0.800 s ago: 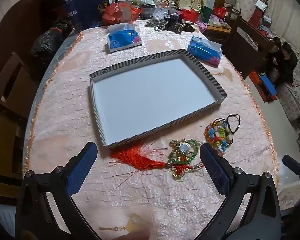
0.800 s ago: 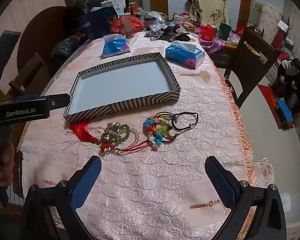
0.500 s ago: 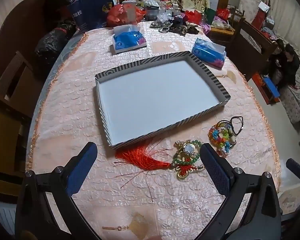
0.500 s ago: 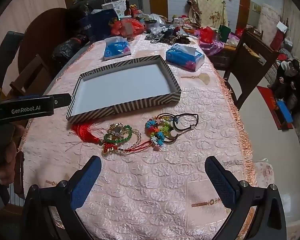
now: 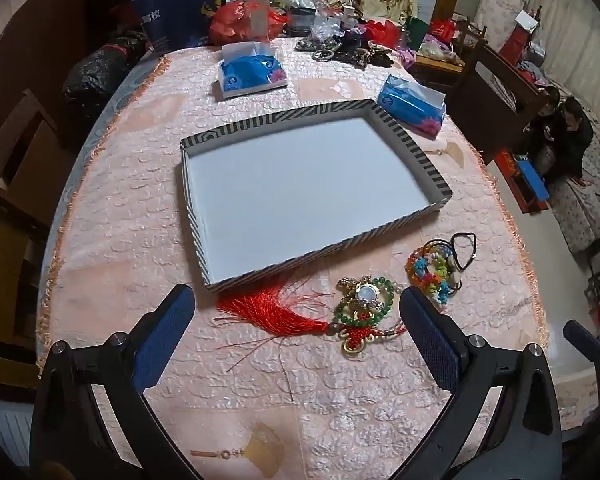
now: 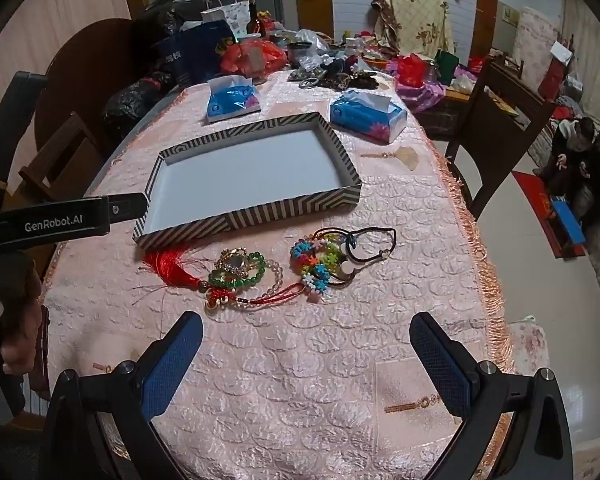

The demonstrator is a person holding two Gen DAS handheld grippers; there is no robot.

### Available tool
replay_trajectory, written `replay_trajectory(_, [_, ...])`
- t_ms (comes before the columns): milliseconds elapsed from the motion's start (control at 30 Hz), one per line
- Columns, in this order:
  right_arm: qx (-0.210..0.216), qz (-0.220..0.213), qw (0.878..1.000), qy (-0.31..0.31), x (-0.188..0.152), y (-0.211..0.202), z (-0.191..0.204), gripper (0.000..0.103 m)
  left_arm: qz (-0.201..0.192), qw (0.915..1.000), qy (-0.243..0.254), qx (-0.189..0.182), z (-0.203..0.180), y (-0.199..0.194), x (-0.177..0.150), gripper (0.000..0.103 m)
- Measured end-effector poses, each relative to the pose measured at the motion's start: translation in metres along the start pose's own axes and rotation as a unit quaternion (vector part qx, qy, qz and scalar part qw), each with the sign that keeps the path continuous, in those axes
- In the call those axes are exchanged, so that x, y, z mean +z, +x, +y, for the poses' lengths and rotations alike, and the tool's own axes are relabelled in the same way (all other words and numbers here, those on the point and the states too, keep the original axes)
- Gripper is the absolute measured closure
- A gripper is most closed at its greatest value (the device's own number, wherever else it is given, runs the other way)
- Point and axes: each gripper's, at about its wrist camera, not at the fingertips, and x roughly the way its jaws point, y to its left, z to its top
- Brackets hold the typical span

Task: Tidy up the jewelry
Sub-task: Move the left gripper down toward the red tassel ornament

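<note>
striped rectangular tray point(image 5: 404, 142) nearer, tassel point(image 5: 274, 314) lower

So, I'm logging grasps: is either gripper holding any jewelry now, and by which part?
Nothing is held. The left gripper and right gripper are both open above the tablecloth; the red tassel pendant lies untouched.
</note>
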Motion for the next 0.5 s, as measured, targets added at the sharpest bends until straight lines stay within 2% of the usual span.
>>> replay_trajectory(67, [0.000, 0.001, 1.000, 0.002, 0.001, 0.001, -0.001, 0.000, 0.003, 1.0000, -0.006, 0.001, 0.004, 0.003, -0.001, 0.000])
replay_trajectory(233, [0.001, 0.002, 1.000, 0.007, 0.000, 0.003, -0.003, 0.000, -0.030, 0.9993, -0.023, -0.007, 0.020, 0.007, -0.001, 0.000])
replay_trajectory(300, [-0.001, 0.004, 1.000, 0.010, -0.002, 0.004, -0.004, 0.000, -0.025, 0.9993, -0.023, -0.014, 0.027, 0.012, -0.004, 0.001])
replay_trajectory(367, [-0.002, 0.007, 1.000, 0.017, -0.004, 0.005, -0.007, 0.000, -0.014, 0.9995, -0.006, -0.026, 0.032, 0.020, -0.011, 0.000])
replay_trajectory(500, [-0.006, 0.023, 0.999, 0.033, -0.010, 0.013, -0.014, 0.000, 0.014, 0.9986, 0.046, -0.021, 0.029, 0.039, -0.034, 0.000])
